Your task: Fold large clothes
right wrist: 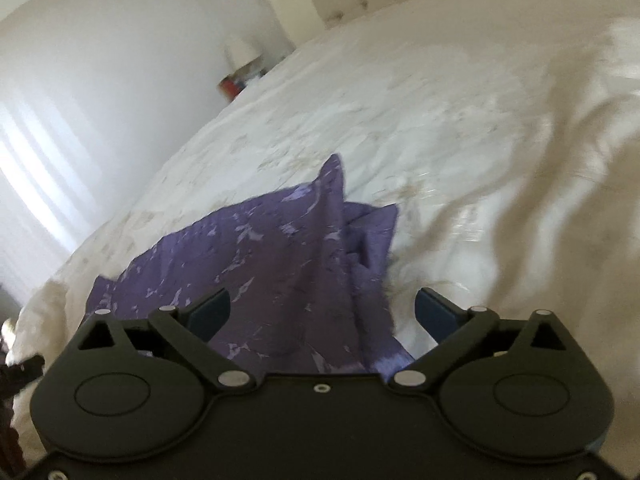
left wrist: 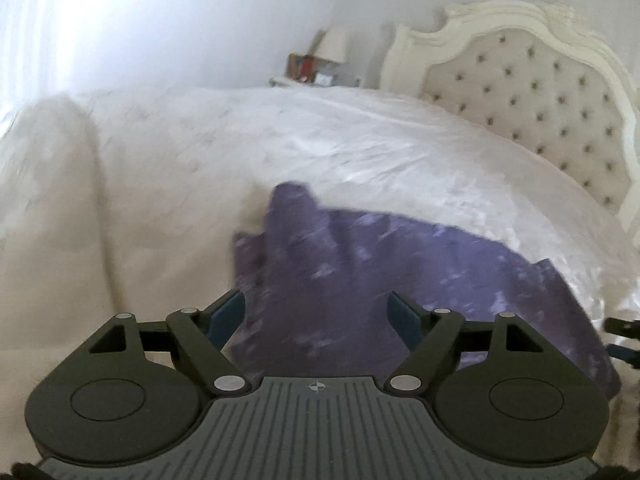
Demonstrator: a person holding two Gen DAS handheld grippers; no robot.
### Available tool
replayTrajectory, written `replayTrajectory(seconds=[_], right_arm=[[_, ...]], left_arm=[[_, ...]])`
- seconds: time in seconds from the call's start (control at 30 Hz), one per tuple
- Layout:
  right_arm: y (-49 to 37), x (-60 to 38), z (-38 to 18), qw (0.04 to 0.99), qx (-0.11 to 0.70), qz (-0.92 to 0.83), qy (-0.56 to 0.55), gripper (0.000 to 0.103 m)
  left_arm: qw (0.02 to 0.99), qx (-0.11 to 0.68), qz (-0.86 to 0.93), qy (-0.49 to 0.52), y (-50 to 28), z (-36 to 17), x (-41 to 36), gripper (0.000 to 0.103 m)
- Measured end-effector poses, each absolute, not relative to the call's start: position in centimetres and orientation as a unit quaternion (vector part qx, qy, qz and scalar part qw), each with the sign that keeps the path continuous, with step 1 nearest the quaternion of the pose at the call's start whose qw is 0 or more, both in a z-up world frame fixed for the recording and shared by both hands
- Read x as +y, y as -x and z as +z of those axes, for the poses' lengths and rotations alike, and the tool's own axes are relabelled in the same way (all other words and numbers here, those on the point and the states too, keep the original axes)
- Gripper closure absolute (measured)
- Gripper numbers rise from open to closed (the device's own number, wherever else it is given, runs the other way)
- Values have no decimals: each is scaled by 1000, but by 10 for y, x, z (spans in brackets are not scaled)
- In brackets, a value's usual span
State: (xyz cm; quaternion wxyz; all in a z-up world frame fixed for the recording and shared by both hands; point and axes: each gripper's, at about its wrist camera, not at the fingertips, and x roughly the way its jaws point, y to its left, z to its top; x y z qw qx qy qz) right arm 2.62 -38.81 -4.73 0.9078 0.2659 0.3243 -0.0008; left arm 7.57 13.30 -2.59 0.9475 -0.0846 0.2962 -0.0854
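Note:
A purple patterned garment (left wrist: pixel 360 280) lies rumpled on the white bedspread (left wrist: pixel 280 140), one corner sticking up. My left gripper (left wrist: pixel 318 314) hovers over its near edge with the jaws wide apart; cloth shows in the gap below, but the blue pads (left wrist: pixel 226 318) do not press on it. In the right wrist view the same garment (right wrist: pixel 272 272) spreads left and ahead. My right gripper (right wrist: pixel 322 312) is open wide above its right edge, nothing pinched. The right gripper's tip (left wrist: pixel 622 326) peeks in at the left view's right edge.
A tufted cream headboard (left wrist: pixel 540 92) rises at the far right. A bedside table with a lamp (left wrist: pixel 332 44) and a box stands against the wall. The bedspread (right wrist: pixel 460 120) bunches into thick folds on the right. A bright window lights the left wall.

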Motion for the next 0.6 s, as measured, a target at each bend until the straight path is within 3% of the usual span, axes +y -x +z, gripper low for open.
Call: replayTrajectory(seconds=[0.3, 0.6], right_arm=[[-79, -400, -84, 865, 418, 70, -267, 3], [-74, -404, -109, 850, 400, 111, -323, 0]], left_arm=[[939, 298, -159, 57, -102, -12, 56, 25], [929, 323, -179, 27, -140, -32, -10, 25]])
